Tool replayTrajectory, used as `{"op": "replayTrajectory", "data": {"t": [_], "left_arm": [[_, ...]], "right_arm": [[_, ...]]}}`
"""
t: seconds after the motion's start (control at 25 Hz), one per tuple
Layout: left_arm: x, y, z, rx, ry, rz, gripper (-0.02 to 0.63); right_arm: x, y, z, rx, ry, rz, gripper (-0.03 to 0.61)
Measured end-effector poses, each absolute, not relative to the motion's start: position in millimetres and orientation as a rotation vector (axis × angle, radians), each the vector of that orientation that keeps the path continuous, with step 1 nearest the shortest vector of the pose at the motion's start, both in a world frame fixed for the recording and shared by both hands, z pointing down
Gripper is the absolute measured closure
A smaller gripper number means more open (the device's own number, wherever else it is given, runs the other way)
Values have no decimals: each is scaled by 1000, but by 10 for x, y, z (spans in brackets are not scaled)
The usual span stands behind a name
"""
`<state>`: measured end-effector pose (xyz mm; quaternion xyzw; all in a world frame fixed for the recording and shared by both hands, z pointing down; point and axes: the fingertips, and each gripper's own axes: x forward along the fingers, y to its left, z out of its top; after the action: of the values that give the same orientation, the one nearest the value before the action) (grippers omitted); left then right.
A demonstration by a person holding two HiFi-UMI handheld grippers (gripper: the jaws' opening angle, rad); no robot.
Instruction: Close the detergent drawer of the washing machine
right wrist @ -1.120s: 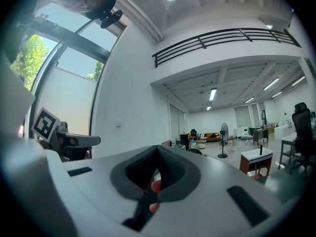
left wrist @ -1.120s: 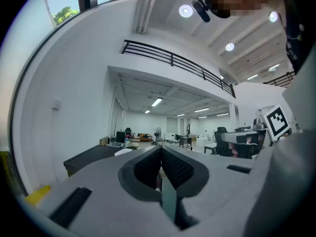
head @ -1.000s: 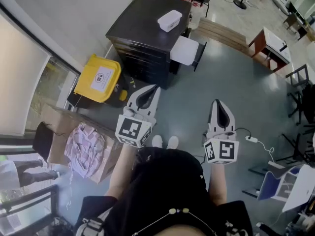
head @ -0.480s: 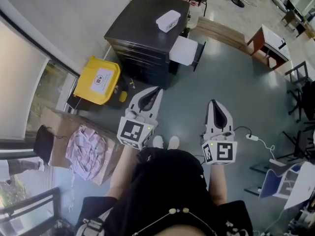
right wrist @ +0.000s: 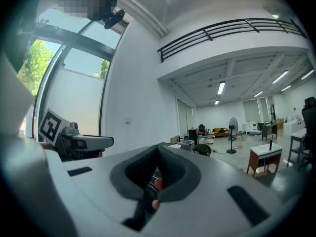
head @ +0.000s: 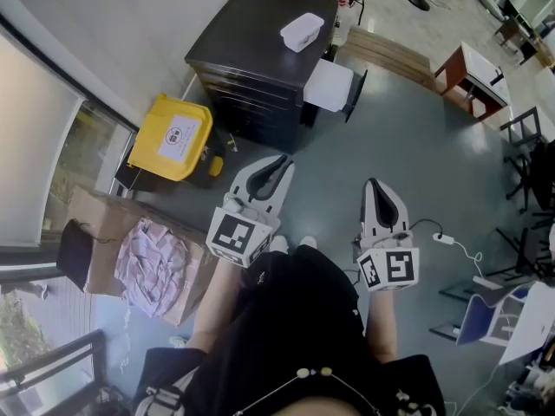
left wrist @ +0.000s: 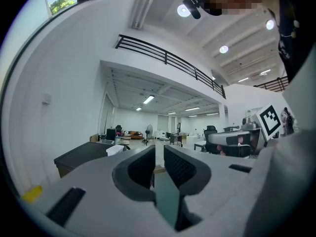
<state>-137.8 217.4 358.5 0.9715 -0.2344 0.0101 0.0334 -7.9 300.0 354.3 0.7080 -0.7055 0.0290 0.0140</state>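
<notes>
- Zero sign of the washing machine or its detergent drawer in any view, so position unknown. Head view gives only a dark cabinet with a white box on top at upper centre, a yellow bin at left, and grey floor.
- Left gripper: fingers a narrow slit apart, just been opening, nothing between them, only floor showing through the gap.
- Right gripper: fingers tip to tip, fully closed, holding nothing.
- Both held level at lower centre of head view, well apart from the cabinet, touching nothing.
- Handling, as a guess: drawer likely light moulded plastic on a short slide, stiff, with a smooth and slightly slippery front.
  - No grasp needed. Push with closed fingers flat on the middle of the front panel, straight along the slide.
  - Off-centre push likely to cock and jam it. Gentle force only, plastic stops may crack.
- Versus a second ago: left gripper tip swung slightly toward frame centre and went from closed to a slit. Right gripper nearly the same spot, same closed state. Cabinet and bin barely shifted in frame.
</notes>
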Motion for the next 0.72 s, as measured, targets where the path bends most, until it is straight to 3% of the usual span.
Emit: {"op": "replayTrajectory", "data": {"t": [0.08,0.72], "left_arm": [[-1427,2196,3646,2994,-692,44,540],[-1446,1988,3863,2995,-586,98,538]], "right_arm": [[-131,3009,3595,2211,-2197,119,574],[-184,2729,3805,2242,-2173,213,572]]}}
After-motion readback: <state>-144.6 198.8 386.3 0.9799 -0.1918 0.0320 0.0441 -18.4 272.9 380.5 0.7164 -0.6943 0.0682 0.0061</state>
